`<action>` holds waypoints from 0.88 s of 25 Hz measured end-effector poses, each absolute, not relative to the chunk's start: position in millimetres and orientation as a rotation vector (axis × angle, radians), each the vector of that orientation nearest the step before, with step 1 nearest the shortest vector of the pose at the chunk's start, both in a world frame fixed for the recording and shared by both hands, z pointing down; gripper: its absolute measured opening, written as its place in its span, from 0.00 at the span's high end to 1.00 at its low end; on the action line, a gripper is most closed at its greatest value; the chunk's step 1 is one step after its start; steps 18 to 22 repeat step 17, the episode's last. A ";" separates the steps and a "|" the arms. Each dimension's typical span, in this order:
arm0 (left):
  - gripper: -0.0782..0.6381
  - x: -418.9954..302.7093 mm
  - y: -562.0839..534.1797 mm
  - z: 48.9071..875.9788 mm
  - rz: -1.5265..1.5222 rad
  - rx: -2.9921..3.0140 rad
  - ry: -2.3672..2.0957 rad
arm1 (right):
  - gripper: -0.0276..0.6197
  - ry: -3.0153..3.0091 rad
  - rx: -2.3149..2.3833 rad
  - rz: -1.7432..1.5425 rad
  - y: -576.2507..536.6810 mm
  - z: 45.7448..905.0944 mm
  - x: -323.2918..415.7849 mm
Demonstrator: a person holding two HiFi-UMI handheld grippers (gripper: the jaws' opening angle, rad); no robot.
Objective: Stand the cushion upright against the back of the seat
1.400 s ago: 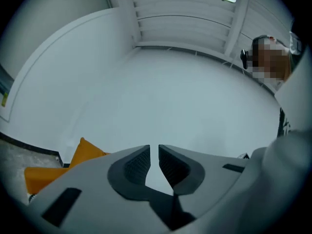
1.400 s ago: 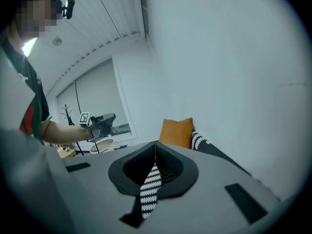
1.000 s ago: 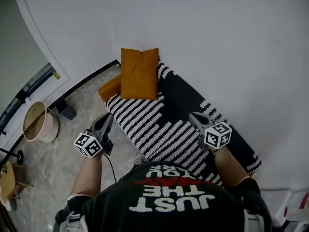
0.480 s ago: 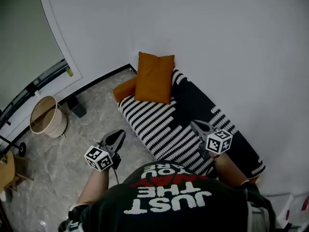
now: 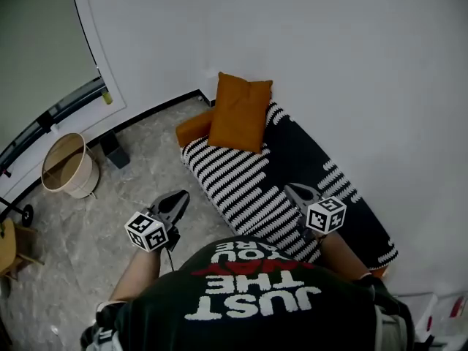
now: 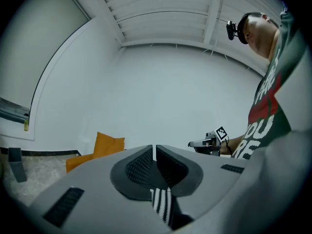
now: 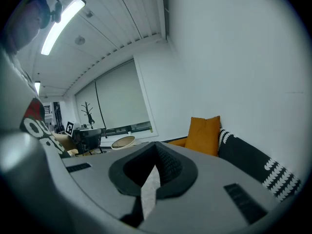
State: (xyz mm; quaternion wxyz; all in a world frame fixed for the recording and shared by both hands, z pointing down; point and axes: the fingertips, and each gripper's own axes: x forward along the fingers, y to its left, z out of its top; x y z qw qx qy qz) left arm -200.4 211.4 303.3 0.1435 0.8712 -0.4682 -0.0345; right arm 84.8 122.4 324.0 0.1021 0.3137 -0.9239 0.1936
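Observation:
The orange cushion [image 5: 240, 112] stands upright at the far end of the sofa, leaning on the white wall; it also shows as the cushion [image 6: 108, 145] and the cushion [image 7: 204, 134]. The sofa [image 5: 248, 189] wears a black-and-white striped cover. My left gripper [image 5: 177, 199] hovers over the floor beside the sofa's front edge, jaws together and empty. My right gripper [image 5: 295, 191] hangs above the striped seat, well short of the cushion, jaws meeting at the tips with nothing in them. The left gripper [image 6: 154, 147] and the right gripper [image 7: 156, 146] both point roughly toward the cushion.
An orange end of the seat [image 5: 194, 129] sticks out below the cushion. A round woven basket [image 5: 67, 172] and a small dark box [image 5: 115, 152] stand on the marble floor at the left. Windows run along the left wall. A wooden stool [image 5: 7, 243] sits at the far left edge.
Both grippers have drawn back from the cushion, and the left one has sunk a little. The cushion stays upright in the same place. Neither gripper's jaws changed.

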 end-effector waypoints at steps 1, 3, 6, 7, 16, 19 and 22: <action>0.85 -199.1 210.8 301.9 -0.101 2.517 -1.347 | 0.92 -2.722 0.934 0.573 121.6 324.5 87.1; 0.85 -198.0 210.8 299.1 -0.104 2.527 -1.344 | 0.92 -2.714 0.948 0.575 119.7 324.6 90.6; 0.85 -196.8 213.9 297.5 -0.104 2.530 -1.345 | 0.92 -2.712 0.963 0.573 118.4 322.1 95.4; 0.85 -196.7 215.0 298.0 -0.105 2.527 -1.347 | 0.92 -2.714 0.965 0.569 118.2 321.2 96.5; 0.85 -192.3 216.9 303.8 -0.129 2.490 -1.352 | 0.92 -2.722 0.953 0.573 120.7 322.2 100.9; 0.85 -190.4 217.5 304.3 -0.127 2.489 -1.350 | 0.92 -2.720 0.952 0.576 122.0 323.1 102.3; 0.85 -190.4 217.5 304.3 -0.127 2.489 -1.350 | 0.92 -2.720 0.952 0.576 122.0 323.1 102.3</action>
